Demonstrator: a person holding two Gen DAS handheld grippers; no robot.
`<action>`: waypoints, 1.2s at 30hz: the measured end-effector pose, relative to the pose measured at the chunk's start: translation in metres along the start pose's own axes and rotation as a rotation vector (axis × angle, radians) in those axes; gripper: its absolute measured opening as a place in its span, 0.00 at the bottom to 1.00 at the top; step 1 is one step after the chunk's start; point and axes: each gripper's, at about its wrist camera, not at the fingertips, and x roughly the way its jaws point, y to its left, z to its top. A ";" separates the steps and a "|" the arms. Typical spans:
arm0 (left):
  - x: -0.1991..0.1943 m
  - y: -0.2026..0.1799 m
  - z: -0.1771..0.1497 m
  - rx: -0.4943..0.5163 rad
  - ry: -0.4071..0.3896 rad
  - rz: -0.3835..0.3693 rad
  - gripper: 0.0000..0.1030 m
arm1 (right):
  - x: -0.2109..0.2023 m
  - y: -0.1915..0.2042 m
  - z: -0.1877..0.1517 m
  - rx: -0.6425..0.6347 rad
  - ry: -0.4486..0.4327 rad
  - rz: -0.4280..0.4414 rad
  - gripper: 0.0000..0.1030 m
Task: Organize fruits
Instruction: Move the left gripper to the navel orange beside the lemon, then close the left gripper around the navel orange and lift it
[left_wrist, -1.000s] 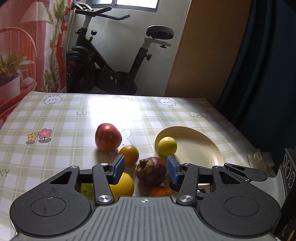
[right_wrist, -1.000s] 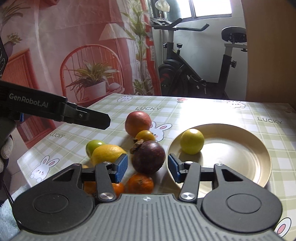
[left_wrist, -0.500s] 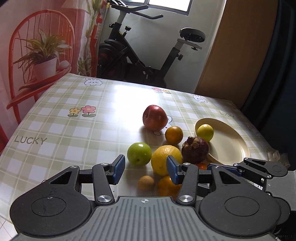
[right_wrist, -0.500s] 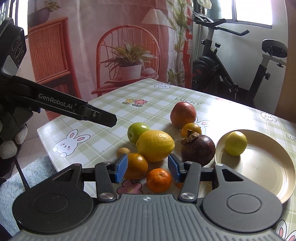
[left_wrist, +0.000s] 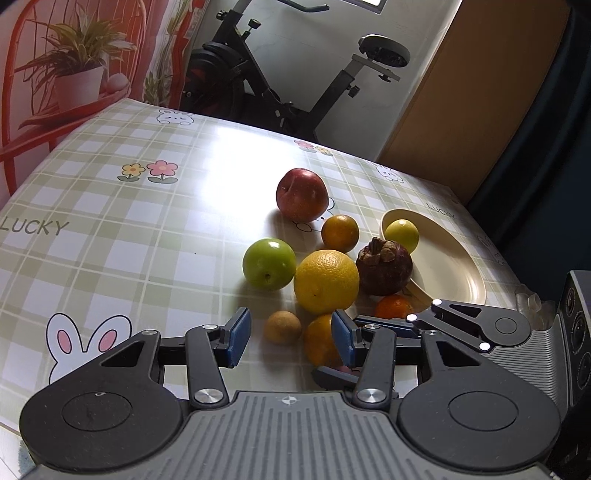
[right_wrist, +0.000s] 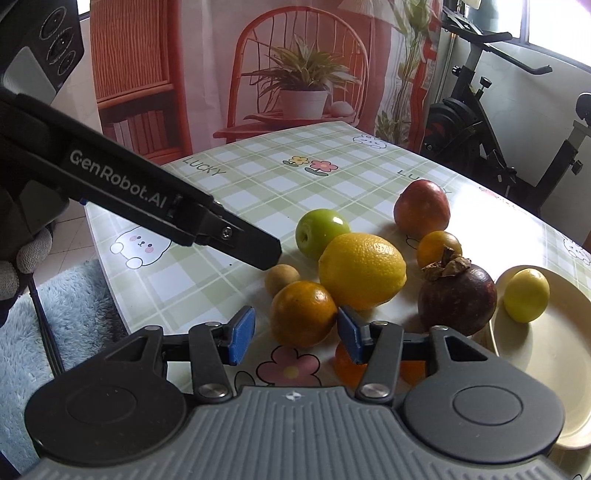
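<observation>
Fruit lies clustered on the checked tablecloth: a red apple, a green apple, a big yellow orange, a dark mangosteen, small oranges and a small brown fruit. A yellow lemon sits in the cream plate. My left gripper is open, its fingers framing the brown fruit and an orange. My right gripper is open around an orange, beside the large yellow fruit. The left gripper's finger crosses the right wrist view.
An exercise bike stands behind the table. A printed backdrop with a red chair and a plant hangs at the left. The table edge falls off to a grey rug. A gloved hand holds the left gripper.
Both grippers have swung left along the fruit cluster and moved closer. The mangosteen no longer sits between either pair of fingers; the small orange and brown fruit do now.
</observation>
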 end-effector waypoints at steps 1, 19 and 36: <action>0.002 -0.001 -0.001 -0.002 0.009 -0.012 0.49 | 0.001 0.001 -0.001 -0.001 0.003 0.007 0.52; 0.023 -0.017 -0.013 0.051 0.068 -0.018 0.39 | 0.011 0.001 -0.002 0.012 -0.002 0.037 0.45; 0.008 -0.063 0.015 0.156 -0.008 -0.024 0.39 | -0.034 -0.022 0.003 0.105 -0.162 -0.033 0.43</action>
